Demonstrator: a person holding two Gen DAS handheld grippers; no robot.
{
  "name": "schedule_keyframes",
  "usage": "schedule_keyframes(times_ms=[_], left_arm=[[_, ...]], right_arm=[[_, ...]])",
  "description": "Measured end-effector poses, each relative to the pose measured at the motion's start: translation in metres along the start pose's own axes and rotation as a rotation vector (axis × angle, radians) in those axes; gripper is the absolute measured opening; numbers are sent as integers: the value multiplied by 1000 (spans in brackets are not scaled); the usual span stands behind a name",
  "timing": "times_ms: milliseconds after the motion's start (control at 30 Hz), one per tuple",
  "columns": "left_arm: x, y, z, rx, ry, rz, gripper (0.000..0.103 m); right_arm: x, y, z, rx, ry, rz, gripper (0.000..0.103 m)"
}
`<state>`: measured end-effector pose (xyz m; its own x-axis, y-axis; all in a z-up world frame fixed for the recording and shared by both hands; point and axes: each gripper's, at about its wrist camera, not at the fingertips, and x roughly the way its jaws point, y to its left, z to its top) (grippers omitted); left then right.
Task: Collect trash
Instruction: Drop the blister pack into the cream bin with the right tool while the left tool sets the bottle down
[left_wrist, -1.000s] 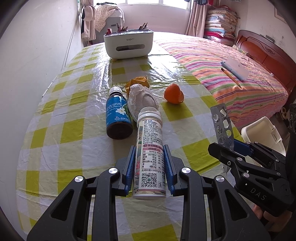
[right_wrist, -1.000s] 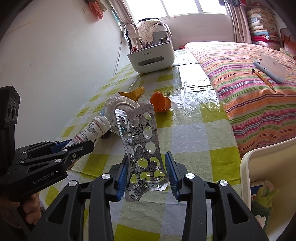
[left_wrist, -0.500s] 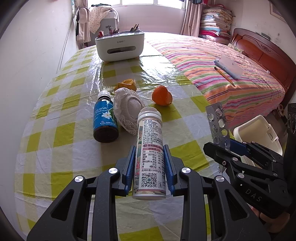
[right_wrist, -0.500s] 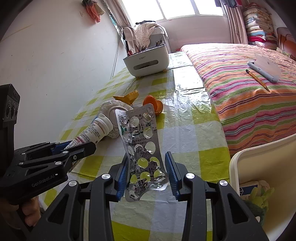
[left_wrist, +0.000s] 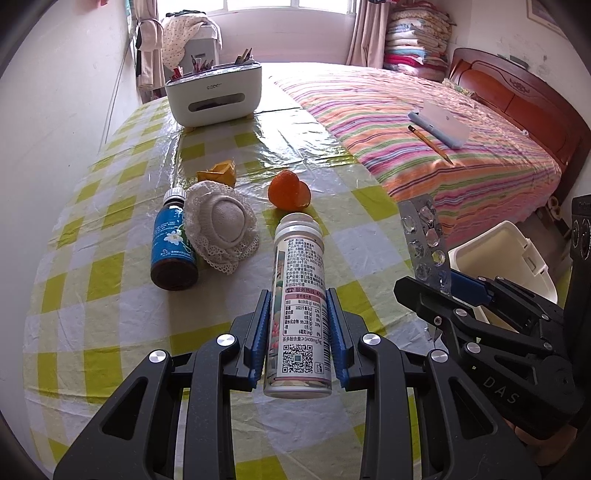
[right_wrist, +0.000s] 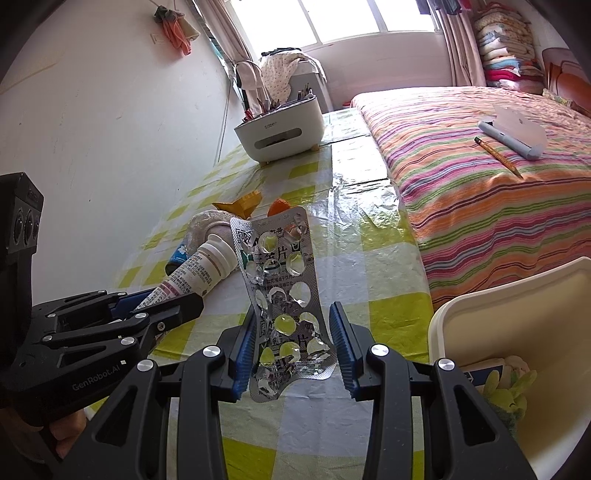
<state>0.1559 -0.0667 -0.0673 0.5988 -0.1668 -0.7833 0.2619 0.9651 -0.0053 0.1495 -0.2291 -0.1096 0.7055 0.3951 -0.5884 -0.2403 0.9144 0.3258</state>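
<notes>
My left gripper (left_wrist: 298, 306) is shut on a white pill bottle (left_wrist: 300, 299) with a printed label, held above the checked table; the same bottle (right_wrist: 199, 271) shows at the left of the right wrist view. My right gripper (right_wrist: 293, 325) is shut on a silver blister pack (right_wrist: 284, 295), mostly emptied, standing upright between the pads. That blister pack (left_wrist: 424, 243) appears at the right in the left wrist view. A cream trash bin (right_wrist: 517, 332) stands off the table's right edge, just right of the right gripper.
On the yellow-checked tablecloth (left_wrist: 92, 280) lie a blue-labelled brown bottle (left_wrist: 171, 251), a lace cloth bundle (left_wrist: 221, 225), an orange peel (left_wrist: 288, 190) and a yellow wrapper (left_wrist: 219, 171). A white organiser box (left_wrist: 214, 94) stands at the far end. A striped bed (left_wrist: 424, 122) runs along the right.
Both grippers have drawn back toward the near end of the table and slightly right with their loads; the table items look farther away. Both grips are unchanged.
</notes>
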Motion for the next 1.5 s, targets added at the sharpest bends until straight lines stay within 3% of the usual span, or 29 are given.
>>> schedule_keyframes(times_ms=[1500], left_arm=[[20, -120, 11, 139, 11, -106, 28]], right_arm=[[-61, -104, -11, 204, -104, -83, 37]])
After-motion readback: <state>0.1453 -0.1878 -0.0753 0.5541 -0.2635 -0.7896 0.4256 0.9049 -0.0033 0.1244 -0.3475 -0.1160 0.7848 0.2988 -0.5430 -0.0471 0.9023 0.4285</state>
